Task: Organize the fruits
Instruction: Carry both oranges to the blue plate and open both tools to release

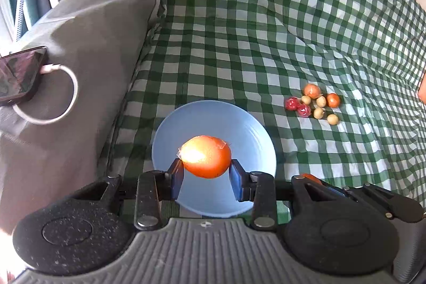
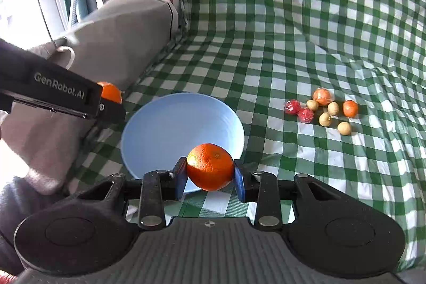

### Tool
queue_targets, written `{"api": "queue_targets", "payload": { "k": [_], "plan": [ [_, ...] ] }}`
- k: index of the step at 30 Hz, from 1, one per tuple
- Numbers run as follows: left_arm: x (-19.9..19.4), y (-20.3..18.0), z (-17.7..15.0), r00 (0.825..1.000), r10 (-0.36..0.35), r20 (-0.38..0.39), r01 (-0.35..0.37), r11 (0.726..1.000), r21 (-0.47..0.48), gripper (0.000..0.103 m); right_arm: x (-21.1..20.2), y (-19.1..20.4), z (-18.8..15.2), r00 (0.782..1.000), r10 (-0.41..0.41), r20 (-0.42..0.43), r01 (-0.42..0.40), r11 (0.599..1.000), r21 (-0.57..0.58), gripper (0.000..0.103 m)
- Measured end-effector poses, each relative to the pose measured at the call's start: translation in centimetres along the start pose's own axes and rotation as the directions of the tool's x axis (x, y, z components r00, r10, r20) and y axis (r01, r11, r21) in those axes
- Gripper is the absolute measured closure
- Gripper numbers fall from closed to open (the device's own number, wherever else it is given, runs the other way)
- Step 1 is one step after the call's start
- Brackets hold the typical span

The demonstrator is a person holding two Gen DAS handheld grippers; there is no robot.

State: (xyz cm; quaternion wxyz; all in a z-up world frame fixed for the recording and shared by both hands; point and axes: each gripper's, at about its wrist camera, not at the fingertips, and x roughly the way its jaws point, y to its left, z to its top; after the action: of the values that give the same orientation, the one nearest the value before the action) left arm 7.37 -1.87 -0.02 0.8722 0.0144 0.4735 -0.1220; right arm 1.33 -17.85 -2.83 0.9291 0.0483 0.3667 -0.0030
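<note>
My left gripper is shut on a plastic-wrapped orange and holds it above the light blue bowl. My right gripper is shut on a bare orange just over the bowl's near right rim. The left gripper with its orange also shows at the left of the right wrist view. The bowl looks empty. A cluster of small fruits lies on the checked cloth to the right of the bowl: oranges, red wrapped ones and tan round ones; it also shows in the right wrist view.
A green and white checked cloth covers the surface and rises at the back. A grey cushion stands at the left, with a phone on a white charging cable on top of it. A window is far left.
</note>
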Motion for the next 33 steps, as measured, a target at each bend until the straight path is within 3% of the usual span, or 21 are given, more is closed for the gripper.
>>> {"api": "queue_targets", "payload": {
  "k": [13, 19, 20, 21, 22, 23, 24, 26, 33],
  "plan": [
    [8.4, 1.1, 0.8, 0.995, 0.035, -0.095, -0.029, 0.997, 0.071, 0.062, 7.5, 0.5, 1.0, 0.996, 0.004, -0.093, -0.011, 0.997, -0.072, 0.066],
    [10.5, 1.5, 0.7, 0.988, 0.065, -0.137, -0.054, 0.995, 0.085, 0.061, 9.5, 1.2, 1.4, 0.993, -0.004, -0.115, -0.010, 0.992, -0.123, 0.066],
    [10.3, 1.7, 0.8, 0.989, 0.066, -0.130, -0.056, 0.995, 0.079, 0.052, 9.6, 1.2, 1.6, 0.993, -0.004, -0.116, -0.011, 0.992, -0.129, 0.065],
    [10.1, 1.7, 0.9, 0.991, 0.061, -0.121, -0.052, 0.996, 0.077, 0.033, 9.7, 1.3, 1.9, 0.993, 0.000, -0.116, -0.015, 0.991, -0.136, 0.065],
    [9.5, 1.8, 1.0, 0.992, 0.056, -0.109, -0.048, 0.996, 0.072, 0.021, 9.7, 1.4, 2.1, 0.993, 0.004, -0.116, -0.020, 0.990, -0.139, 0.064],
    [8.8, 1.9, 1.0, 0.994, 0.054, -0.090, -0.049, 0.997, 0.065, 0.005, 9.6, 1.4, 2.4, 0.993, 0.004, -0.115, -0.021, 0.990, -0.139, 0.056],
    [7.8, 1.9, 0.9, 0.997, 0.051, -0.063, -0.047, 0.997, 0.060, 0.001, 9.4, 1.4, 2.6, 0.994, 0.005, -0.110, -0.020, 0.990, -0.138, 0.049],
    [5.7, 1.8, 0.5, 0.998, 0.052, -0.034, -0.050, 0.997, 0.064, 0.000, 8.3, 1.3, 2.9, 0.995, 0.004, -0.101, -0.018, 0.991, -0.135, 0.022],
    [-0.2, 1.6, -3.3, 0.994, 0.109, -0.018, -0.108, 0.993, 0.049, 0.000, 1.3, 0.6, 0.9, 0.995, 0.017, -0.100, -0.025, 0.997, -0.074, 0.007]
  ]
}}
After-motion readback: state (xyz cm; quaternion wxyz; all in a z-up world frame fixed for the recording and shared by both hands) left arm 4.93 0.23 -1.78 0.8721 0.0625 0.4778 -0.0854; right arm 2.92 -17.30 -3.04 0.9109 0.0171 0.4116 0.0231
